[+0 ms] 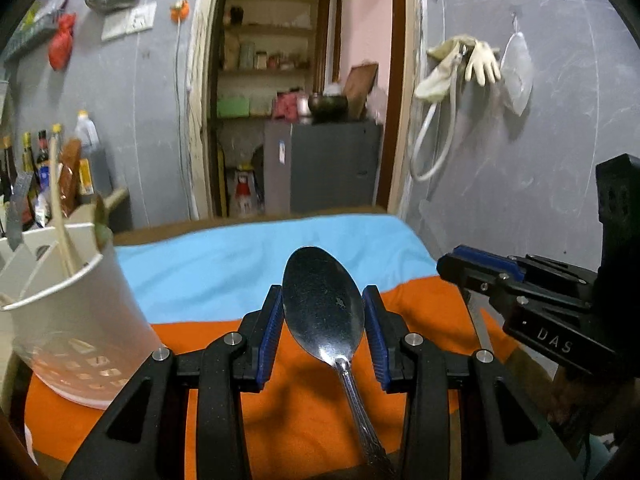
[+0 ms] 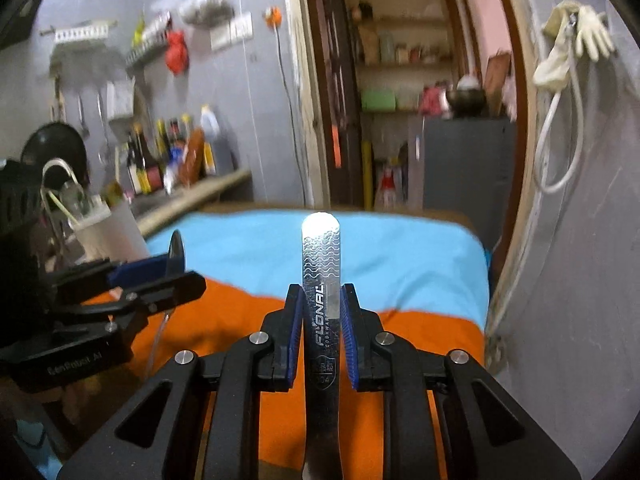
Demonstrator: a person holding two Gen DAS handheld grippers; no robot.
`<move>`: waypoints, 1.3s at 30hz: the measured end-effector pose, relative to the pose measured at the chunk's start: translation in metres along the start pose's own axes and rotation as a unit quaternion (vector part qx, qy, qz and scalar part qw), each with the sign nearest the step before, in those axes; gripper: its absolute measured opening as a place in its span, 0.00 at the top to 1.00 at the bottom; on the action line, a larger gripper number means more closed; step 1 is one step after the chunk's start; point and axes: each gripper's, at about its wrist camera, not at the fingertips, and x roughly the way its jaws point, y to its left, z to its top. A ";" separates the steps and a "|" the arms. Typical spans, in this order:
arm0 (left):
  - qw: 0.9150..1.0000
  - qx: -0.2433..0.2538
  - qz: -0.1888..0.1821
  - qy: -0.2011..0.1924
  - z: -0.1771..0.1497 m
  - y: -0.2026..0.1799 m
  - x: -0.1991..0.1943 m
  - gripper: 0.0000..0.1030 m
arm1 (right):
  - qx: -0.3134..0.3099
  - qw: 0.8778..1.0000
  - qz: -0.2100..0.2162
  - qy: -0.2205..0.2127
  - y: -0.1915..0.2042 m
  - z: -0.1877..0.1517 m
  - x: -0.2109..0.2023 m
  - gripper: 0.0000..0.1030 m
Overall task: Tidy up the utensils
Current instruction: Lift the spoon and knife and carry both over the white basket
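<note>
Both claws are carrying loads above the orange cloth [image 1: 304, 400]: the left gripper [image 1: 323, 320] is pinching a spoon [image 1: 323, 304] across its bowl, handle trailing back beneath it, while the right gripper [image 2: 323, 328] is clamping a flat steel handle [image 2: 321, 264]. With the white caddy [image 1: 68, 312] standing to the left claw's left, the curved bowl is likely risking a slip or twist between the pads [image 1: 269, 336].

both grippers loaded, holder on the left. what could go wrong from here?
1. Left gripper pinches the spoon by its curved bowl, so it may pivot or slip.
2. The white utensil holder already holds chopsticks; insertion could snag.
3. Right gripper with the Flonal utensil handle is near; the arms could collide.
</note>
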 end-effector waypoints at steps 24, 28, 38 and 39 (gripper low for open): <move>0.991 -0.006 0.041 -0.127 0.076 0.043 -0.114 0.67 | 0.003 0.983 0.055 -0.176 0.073 0.078 -0.046 0.84; 0.988 -0.010 0.069 -0.140 0.092 0.074 -0.140 0.67 | 0.009 0.977 0.079 -0.198 0.094 0.097 -0.040 0.84; 0.974 -0.038 0.146 -0.169 0.103 0.165 -0.175 0.67 | 0.059 0.957 0.137 -0.248 0.138 0.122 -0.002 0.84; 0.972 -0.047 0.152 -0.171 0.100 0.174 -0.174 0.67 | 0.068 0.955 0.140 -0.251 0.142 0.121 0.004 0.84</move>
